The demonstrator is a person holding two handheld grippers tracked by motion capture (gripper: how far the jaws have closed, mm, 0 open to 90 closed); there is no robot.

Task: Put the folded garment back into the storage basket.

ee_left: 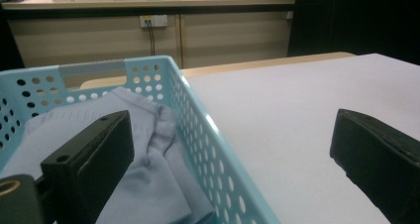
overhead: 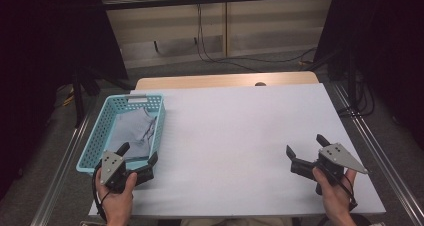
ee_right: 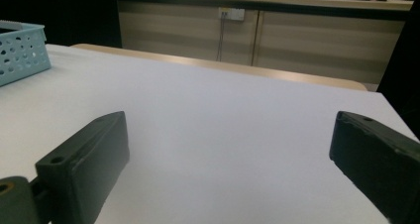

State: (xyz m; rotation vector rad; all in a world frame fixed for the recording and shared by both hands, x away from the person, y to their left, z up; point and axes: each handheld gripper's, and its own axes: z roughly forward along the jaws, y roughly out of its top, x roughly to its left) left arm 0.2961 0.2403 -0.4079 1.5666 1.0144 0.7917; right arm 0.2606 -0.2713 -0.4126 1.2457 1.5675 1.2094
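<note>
Both grippers gape empty: left gripper (overhead: 137,155) straddles the basket (overhead: 98,131) wall at seven o'clock, cloth (ee_left: 143,184) beside one jaw; right gripper (overhead: 305,148) hovers at four o'clock.

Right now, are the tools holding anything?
No. The left tool gapes open astride the near rim of the blue basket, above the grey cloth. The right tool is open over bare table.
</note>
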